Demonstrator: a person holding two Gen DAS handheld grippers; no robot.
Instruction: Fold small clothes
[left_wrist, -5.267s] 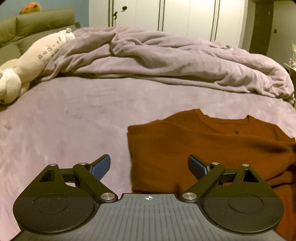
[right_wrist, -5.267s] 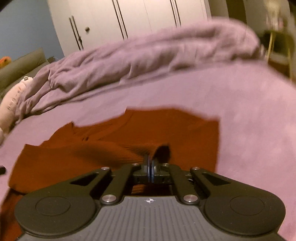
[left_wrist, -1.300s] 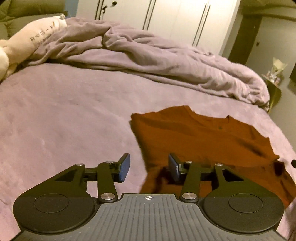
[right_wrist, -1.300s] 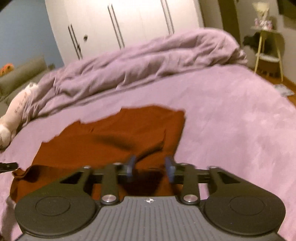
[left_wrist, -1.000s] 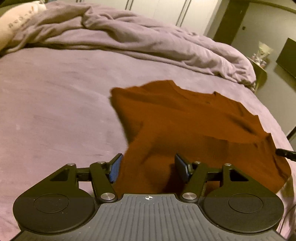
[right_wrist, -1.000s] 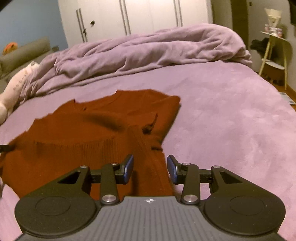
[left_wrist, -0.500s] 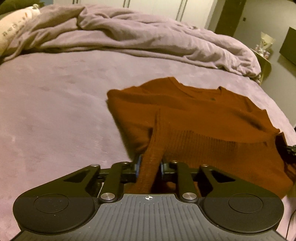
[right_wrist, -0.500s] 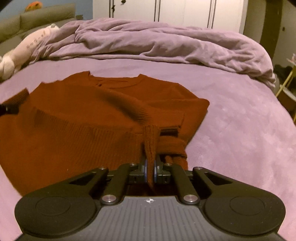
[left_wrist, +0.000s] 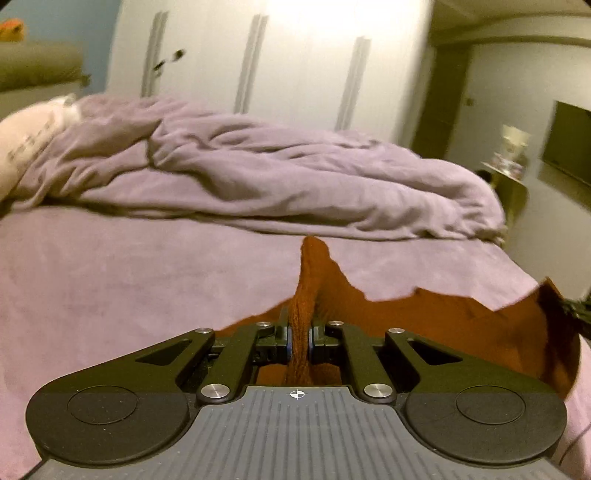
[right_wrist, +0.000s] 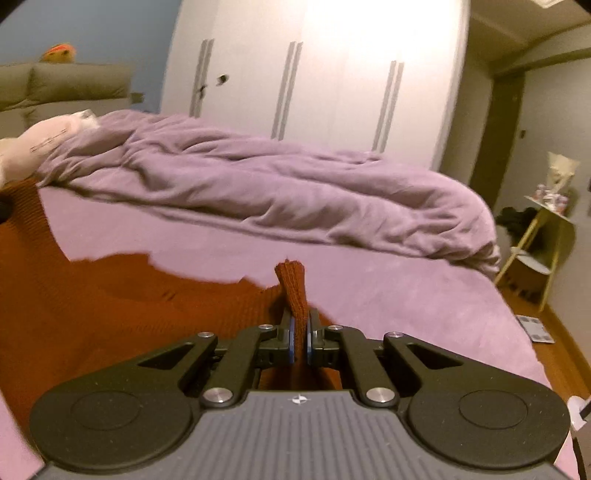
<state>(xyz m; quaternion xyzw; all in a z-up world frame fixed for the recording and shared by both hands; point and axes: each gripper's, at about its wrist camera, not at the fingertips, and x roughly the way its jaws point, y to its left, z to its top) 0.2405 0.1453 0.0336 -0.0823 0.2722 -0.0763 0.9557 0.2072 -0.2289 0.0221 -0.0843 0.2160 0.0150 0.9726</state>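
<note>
A white plush toy (left_wrist: 26, 136) lies far left by the crumpled lilac duvet (left_wrist: 280, 177), which stretches across the far side of the bed (left_wrist: 110, 280). Nearer, the left gripper (left_wrist: 300, 338) has pressed together on a ribbed edge of the rust-brown sweater (left_wrist: 443, 325), the knit bunched up between its pads. The sweater spans the near bed toward the right gripper (right_wrist: 300, 338), likewise pinching a ribbed fold. Far right stands a small side table (right_wrist: 546, 236).

The sweater (left_wrist: 424, 317) lies on the bed (left_wrist: 129, 280) — the bunched duvet (left_wrist: 277, 184) behind it, wardrobe (left_wrist: 295, 62) beyond.
</note>
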